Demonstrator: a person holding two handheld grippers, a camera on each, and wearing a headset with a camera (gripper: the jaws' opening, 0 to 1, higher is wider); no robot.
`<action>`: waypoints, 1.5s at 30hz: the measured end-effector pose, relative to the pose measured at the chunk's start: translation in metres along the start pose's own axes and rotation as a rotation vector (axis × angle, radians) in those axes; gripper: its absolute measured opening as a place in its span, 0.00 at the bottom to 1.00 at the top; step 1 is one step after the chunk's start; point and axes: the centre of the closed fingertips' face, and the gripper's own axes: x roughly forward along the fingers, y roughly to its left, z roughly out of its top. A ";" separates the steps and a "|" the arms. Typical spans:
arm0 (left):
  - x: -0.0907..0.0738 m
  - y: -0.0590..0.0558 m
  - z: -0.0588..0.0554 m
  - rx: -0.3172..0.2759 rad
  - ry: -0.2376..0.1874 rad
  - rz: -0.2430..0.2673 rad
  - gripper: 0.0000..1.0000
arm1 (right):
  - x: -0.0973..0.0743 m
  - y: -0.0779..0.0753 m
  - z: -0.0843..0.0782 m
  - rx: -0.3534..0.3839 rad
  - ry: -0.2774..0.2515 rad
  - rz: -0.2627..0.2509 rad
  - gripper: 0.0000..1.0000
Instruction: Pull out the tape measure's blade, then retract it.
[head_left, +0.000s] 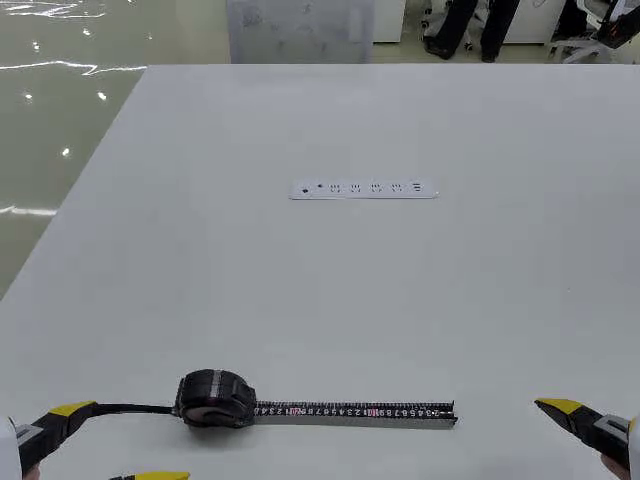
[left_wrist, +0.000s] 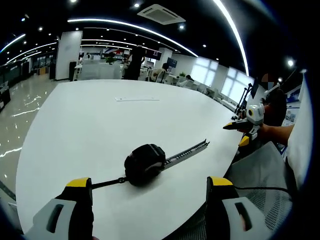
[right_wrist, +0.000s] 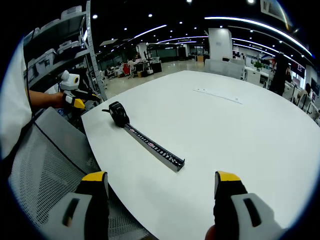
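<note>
Black round tape measure (head_left: 215, 398) lying lower left on the white table (head_left: 350, 290), its numbered blade (head_left: 355, 412) extended rightward, between left gripper (left_wrist: 148, 182) and right gripper (right_wrist: 161, 176), both jaws spread wide, holding nothing; white power strip (head_left: 364, 189) at mid-frame, well apart.

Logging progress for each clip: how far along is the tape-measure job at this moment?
Done, apparently: the grey numbered metal blade lies drawn out of the black rounded tape measure case on the white table. In hand: nothing. The left gripper is open by the case's black strap, and the right gripper is open, apart from the blade's tip. Left: retracting the blade.
</note>
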 end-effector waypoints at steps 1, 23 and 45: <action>0.000 -0.001 0.000 0.004 -0.003 -0.001 0.91 | 0.000 0.000 0.000 0.002 -0.005 -0.001 0.89; -0.003 -0.005 -0.010 -0.018 -0.017 -0.006 0.91 | 0.002 0.002 -0.002 0.020 -0.027 -0.010 0.89; -0.002 -0.007 -0.009 -0.026 -0.016 -0.017 0.91 | 0.003 0.005 -0.002 0.022 -0.024 -0.008 0.90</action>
